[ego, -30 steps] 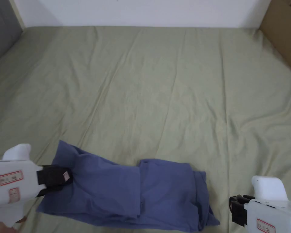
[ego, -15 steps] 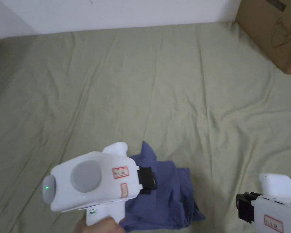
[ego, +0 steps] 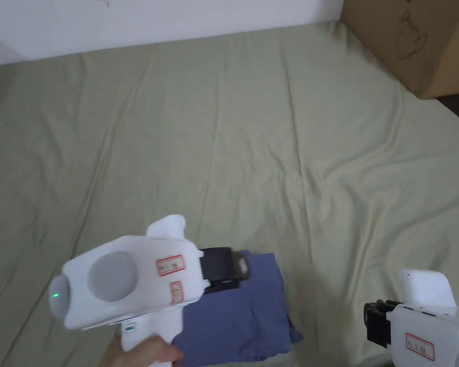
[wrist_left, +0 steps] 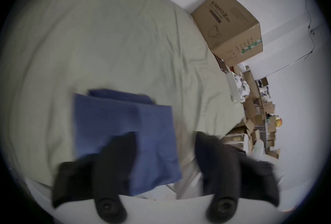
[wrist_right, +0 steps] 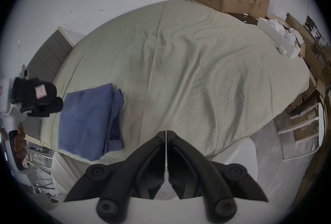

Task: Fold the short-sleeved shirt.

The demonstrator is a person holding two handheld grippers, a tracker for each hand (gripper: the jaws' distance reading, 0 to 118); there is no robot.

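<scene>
Shirt [ego: 243, 310], spread long across the green sheet [ego: 252, 143] a second ago, now lies doubled into a compact blue rectangle near the bed's near edge, so the fold looks essentially done. Left gripper [wrist_left: 164, 149] hangs over it, jaws wide apart, holding nothing; right gripper [wrist_right: 166, 133] waits aside, jaws closed, empty.

The bed [ego: 271, 143] wore a creased pale green sheet [wrist_right: 197, 75]. A folded blue shirt [ego: 238, 315] lay flat on it near the front edge, just under the left claw [ego: 226, 270] and well left of the right claw [wrist_right: 166, 133]. A box [ego: 415, 43] stood at the far corner, beyond the right claw.
</scene>
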